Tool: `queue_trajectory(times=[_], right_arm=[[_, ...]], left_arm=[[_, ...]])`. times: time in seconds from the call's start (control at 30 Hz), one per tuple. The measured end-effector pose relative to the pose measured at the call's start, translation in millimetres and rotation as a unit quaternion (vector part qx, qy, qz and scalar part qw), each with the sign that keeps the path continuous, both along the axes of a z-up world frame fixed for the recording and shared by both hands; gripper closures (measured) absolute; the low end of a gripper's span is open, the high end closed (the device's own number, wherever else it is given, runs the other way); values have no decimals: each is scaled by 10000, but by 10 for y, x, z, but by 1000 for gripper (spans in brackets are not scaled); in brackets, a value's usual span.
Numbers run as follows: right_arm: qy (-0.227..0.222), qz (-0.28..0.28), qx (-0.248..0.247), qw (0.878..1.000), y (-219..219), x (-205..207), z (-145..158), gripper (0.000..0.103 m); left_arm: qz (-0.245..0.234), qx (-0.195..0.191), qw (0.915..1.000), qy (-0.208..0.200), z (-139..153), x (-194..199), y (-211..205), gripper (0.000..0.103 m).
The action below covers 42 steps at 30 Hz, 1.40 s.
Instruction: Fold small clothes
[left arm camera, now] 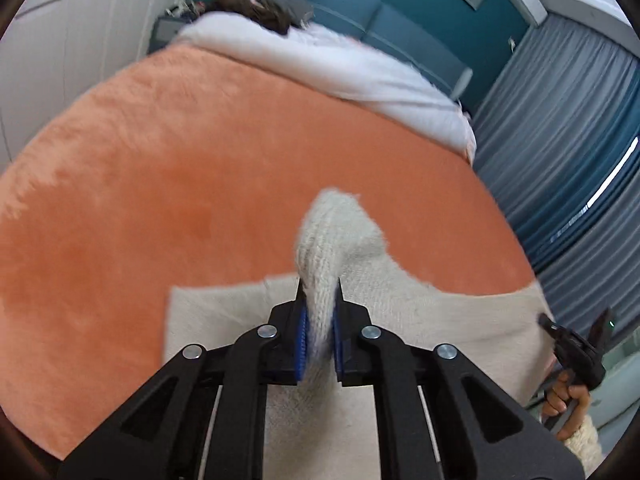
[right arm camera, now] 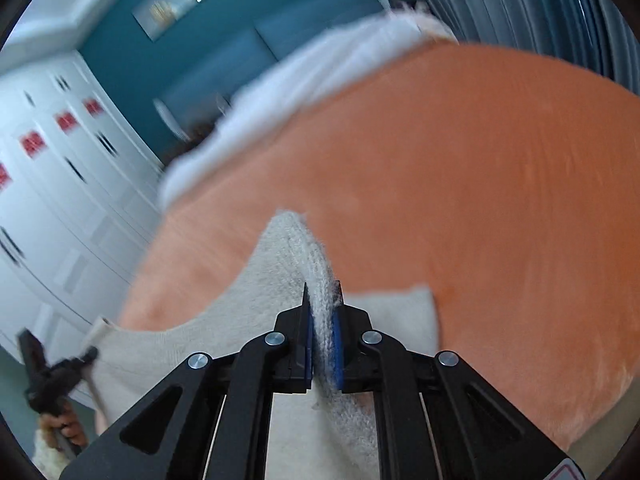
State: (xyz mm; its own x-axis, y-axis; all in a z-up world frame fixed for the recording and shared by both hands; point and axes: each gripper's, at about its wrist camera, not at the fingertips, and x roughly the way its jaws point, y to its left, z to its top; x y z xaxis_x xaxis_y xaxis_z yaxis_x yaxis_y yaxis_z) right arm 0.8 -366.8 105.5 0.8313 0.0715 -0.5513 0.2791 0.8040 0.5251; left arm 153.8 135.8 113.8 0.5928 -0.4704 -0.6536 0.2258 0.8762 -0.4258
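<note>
A cream knitted garment [left arm camera: 420, 312] lies on an orange fleece blanket [left arm camera: 200, 184] at the near edge of a bed. My left gripper [left arm camera: 319, 286] is shut on a bunched fold of the garment that rises between its blue pads [left arm camera: 303, 340]. In the right wrist view the same garment [right arm camera: 208, 340] spreads to the left, and my right gripper [right arm camera: 322, 290] is shut on another raised fold of it. Each gripper shows at the edge of the other's view, held by a hand [left arm camera: 568, 396] and a hand [right arm camera: 60, 424].
The orange blanket [right arm camera: 480, 200] covers most of the bed, with white bedding [left arm camera: 360, 76] heaped at the far end against a teal headboard [left arm camera: 380, 16]. Grey curtains [left arm camera: 560, 140] hang on one side and white wardrobe doors [right arm camera: 60, 200] stand on the other.
</note>
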Motion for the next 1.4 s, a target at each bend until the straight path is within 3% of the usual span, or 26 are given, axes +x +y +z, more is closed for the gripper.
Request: queue_trajectory(times=[0.03, 0.07, 0.13, 0.2, 0.23, 0.3, 0.37, 0.4, 0.43, 0.5, 0.57, 0.63, 0.73, 0.8, 0.83, 0.9, 1.03, 1.07, 1.13, 1.17, 1.2, 1.33, 1.4], right_arm=[[-205, -99, -118, 9997, -25, -24, 87, 96], [-107, -147, -275, 9995, -46, 42, 46, 96], [850, -16, -611, 9945, -71, 415, -394, 96], [1918, 45, -763, 9785, -68, 709, -928, 97], [2069, -9, -754, 9755, -69, 749, -1038, 97], [1873, -203, -488, 9809, -80, 723, -1015, 96], [2031, -219, -368, 9782, -68, 733, -1011, 93], [2112, -297, -458, 9759, -49, 692, -956, 90], [1971, -427, -581, 9777, -18, 594, -840, 87], [1556, -604, -925, 9816, 122, 357, -575, 82], [1283, -276, -1046, 9858, 412, 180, -409, 82], [1097, 350, -810, 9900, 843, 55, -388, 82], [1313, 1204, -623, 9820, 1421, 39, -608, 84], [1682, 1409, -913, 9713, 1642, 81, -867, 93], [1765, 1399, -1042, 9687, 1625, 85, -955, 96], [1713, 1260, -802, 9738, 1425, 24, -937, 100], [2064, -199, -911, 9740, 643, -303, -819, 96], [2208, -421, -868, 9705, 469, -376, -871, 101], [2307, -371, -400, 9715, 204, -476, -1072, 101], [2171, -476, 15, 9750, 106, -524, -1104, 102], [2164, -580, 91, 9745, 86, -557, -1067, 103], [1845, -785, -527, 9783, 255, -615, -738, 98], [2322, -533, -726, 9685, 321, -496, -949, 98]], left_arm=[[107, 90, 9999, -10, 10, 44, 45, 94], [146, 269, 9995, 29, -61, 121, 44, 94], [109, 836, 9956, 398, -435, 328, -70, 93], [162, 1331, 9861, 981, -976, 480, -188, 93], [209, 1463, 9823, 1150, -1149, 496, -212, 93], [348, 1440, 9834, 1051, -1244, 448, -215, 92], [390, 1441, 9833, 1044, -1192, 399, -217, 86], [414, 1512, 9827, 990, -1121, 358, -214, 80], [464, 1644, 9810, 919, -1047, 301, -228, 66], [738, 2001, 9752, 591, -829, 100, -230, 49], [752, 1860, 9789, 376, -638, -166, -283, 49], [583, 1494, 9866, 308, -557, -433, -421, 47], [106, 1178, 9910, 629, -751, -695, -798, 45], [-63, 1436, 9856, 893, -991, -807, -988, 45], [-58, 1626, 9826, 898, -1101, -862, -1011, 44], [-126, 1693, 9831, 685, -1125, -966, -969, 43], [76, 1681, 9822, 834, -1111, -1007, -717, 43], [130, 1658, 9823, 862, -1138, -1023, -652, 43], [173, 1587, 9835, 855, -1190, -1028, -643, 43], [153, 1660, 9829, 783, -1194, -1045, -670, 43], [101, 1815, 9806, 736, -1194, -1044, -719, 42], [121, 1918, 9782, 794, -1172, -1042, -746, 42], [99, 1940, 9776, 808, -1167, -1051, -737, 42]])
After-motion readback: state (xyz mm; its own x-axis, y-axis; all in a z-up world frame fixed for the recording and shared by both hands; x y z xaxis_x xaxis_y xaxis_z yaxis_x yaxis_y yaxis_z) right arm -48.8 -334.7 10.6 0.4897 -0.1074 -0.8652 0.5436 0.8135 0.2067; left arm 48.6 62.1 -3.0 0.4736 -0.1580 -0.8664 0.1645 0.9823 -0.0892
